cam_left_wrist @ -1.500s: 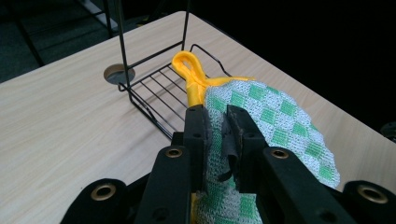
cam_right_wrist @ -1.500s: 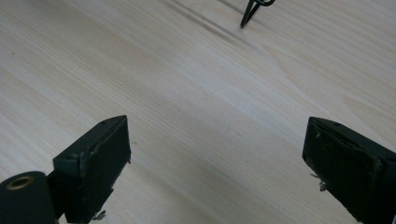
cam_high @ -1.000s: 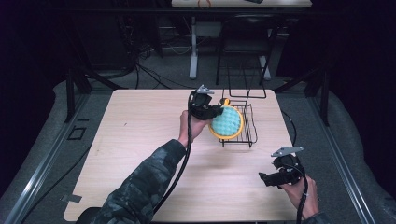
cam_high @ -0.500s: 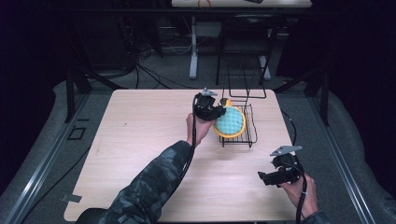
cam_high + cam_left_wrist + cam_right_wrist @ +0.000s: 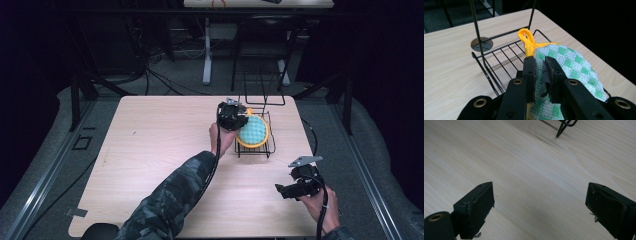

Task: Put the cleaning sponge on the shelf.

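High view: left gripper (image 5: 239,121) holds a round pot holder (image 5: 253,131), green-white check w/ yellow rim, over the black wire rack (image 5: 270,150) near the table's (image 5: 150,150) far right part. Right gripper (image 5: 283,189) sits well apart from rack, toward the near edge.

Left gripper view: jaws clamped narrow on the pot holder's edge; its yellow loop (image 5: 527,37) points into the rack.

Right gripper view: jaws wide, nothing between, bare tabletop below; rack's foot (image 5: 562,128) at top.
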Demonstrator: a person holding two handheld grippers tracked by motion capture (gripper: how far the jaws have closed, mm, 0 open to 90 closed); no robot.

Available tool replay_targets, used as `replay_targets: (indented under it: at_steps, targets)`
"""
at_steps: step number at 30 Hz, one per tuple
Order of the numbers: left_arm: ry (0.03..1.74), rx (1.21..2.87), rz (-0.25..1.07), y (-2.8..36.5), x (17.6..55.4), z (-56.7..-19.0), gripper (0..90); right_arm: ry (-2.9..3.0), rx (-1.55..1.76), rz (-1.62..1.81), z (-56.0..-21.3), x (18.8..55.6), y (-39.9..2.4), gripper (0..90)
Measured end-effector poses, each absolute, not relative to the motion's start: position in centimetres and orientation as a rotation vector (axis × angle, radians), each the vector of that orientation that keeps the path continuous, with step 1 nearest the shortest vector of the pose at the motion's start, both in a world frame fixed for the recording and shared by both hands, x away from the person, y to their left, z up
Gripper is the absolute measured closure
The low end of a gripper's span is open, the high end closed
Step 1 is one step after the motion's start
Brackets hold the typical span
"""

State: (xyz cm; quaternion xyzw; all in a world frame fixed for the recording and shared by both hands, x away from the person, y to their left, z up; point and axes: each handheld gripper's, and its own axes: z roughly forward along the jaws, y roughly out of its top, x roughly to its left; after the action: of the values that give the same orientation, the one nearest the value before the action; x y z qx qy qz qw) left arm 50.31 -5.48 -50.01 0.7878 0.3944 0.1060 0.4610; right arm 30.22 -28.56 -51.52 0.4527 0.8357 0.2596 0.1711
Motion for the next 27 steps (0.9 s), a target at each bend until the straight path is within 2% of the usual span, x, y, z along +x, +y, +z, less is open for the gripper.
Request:
replay_targets:
  at_steps: [10,21,23,25,27]
  targets:
    - [0.985,2.013,0.29,-7.6,51.1,-52.1,79.9,2.374,1.289,0.745,-51.5,30.1,-28.5,7.9]
    - [1.0,2.031,0.324,-7.9,52.0,-53.2,79.7,2.373,1.291,0.752,-51.6,30.0,-28.4,8.0]
    - [1.0,2.029,0.318,-7.8,52.1,-53.2,77.3,2.378,1.295,0.749,-51.6,30.0,-28.5,7.9]
    - [1.002,2.031,0.315,-7.6,52.2,-53.1,68.3,2.374,1.292,0.753,-51.6,30.0,-28.5,8.0]
    - [1.008,2.028,0.299,-7.2,52.2,-52.8,52.8,2.371,1.295,0.749,-51.5,30.0,-28.6,7.9]
